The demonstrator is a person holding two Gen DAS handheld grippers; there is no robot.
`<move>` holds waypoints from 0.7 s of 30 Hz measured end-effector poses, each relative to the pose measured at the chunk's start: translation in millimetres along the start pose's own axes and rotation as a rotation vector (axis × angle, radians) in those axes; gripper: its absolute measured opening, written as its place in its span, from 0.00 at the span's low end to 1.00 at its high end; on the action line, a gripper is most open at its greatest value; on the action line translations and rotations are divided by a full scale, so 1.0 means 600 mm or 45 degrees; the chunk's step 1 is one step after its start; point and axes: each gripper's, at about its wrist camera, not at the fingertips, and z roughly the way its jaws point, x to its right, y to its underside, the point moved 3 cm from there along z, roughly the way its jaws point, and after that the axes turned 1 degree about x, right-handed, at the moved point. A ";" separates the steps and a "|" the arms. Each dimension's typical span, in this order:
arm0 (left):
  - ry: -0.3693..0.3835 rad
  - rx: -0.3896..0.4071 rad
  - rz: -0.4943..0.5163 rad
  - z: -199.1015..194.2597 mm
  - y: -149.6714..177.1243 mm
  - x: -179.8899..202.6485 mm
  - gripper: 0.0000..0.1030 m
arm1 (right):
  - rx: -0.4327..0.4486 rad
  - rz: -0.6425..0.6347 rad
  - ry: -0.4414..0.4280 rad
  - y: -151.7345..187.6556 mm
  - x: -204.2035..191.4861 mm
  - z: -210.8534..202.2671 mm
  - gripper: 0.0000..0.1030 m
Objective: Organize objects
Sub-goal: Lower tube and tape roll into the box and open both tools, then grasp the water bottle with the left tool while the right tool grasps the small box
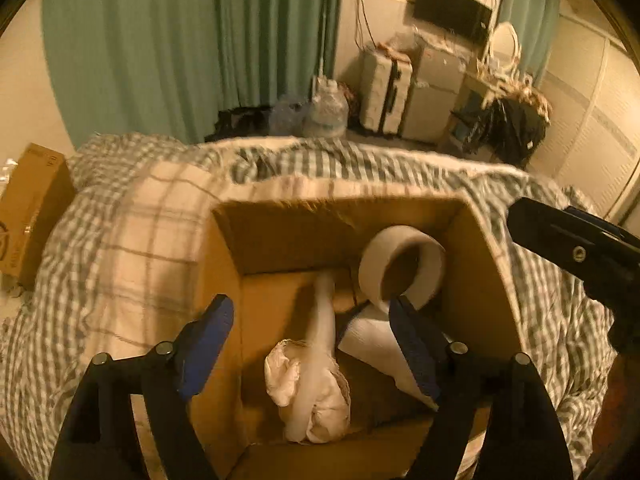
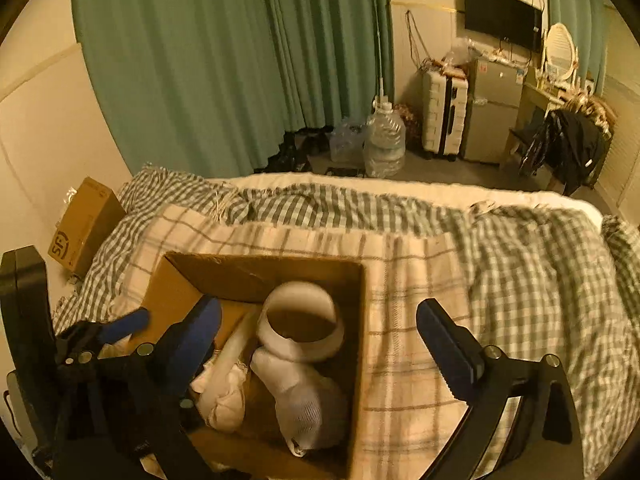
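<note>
Both grippers hang over an open cardboard box (image 1: 472, 280) that sits on the checked quilt of the bed (image 2: 520, 248), and neither holds anything. The left gripper (image 1: 312, 316) has its jaws spread wide and empty: one straddles the box's near-left wall from outside, the other reaches inside, just above the white sock (image 1: 376, 344). The right gripper (image 2: 320, 320) is likewise wide open, one jaw over the box interior, the other out over bare quilt beyond the box's right wall.

Between the left jaws, the box already holds the things that appear to be the task's objects. A roll of tape (image 1: 402, 268) lies toward the far right corner, ahead of the jaw tips, leaning on the sock. A pale stick-like item (image 1: 324, 320) runs lengthwise down the middle, and a crumpled cream cloth bundle (image 1: 308, 388) lies at its near end, closest to the jaw roots. From the right wrist view the same set shows under the inner jaw: tape roll (image 2: 300, 328), sock (image 2: 304, 400), bundle (image 2: 224, 396).

By the look of it the gathering is largely done: four items are inside and no loose item shows on the quilt near either pair of jaws. A second, closed carton (image 2: 84, 224) rests at the bed's far left edge, well apart; whether it belongs to the task cannot be told. What seems left is at most tidying the contents.
</note>
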 end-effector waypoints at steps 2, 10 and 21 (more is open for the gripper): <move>0.000 0.011 -0.006 -0.028 -0.004 -0.003 0.82 | 0.046 -0.007 0.023 -0.005 0.000 -0.042 0.96; -0.058 0.237 -0.007 -0.205 -0.011 -0.013 1.00 | 0.214 -0.064 0.068 -0.011 -0.027 -0.225 1.00; -0.099 0.402 -0.035 -0.374 0.061 -0.030 1.00 | 0.338 -0.143 0.124 0.066 -0.060 -0.403 1.00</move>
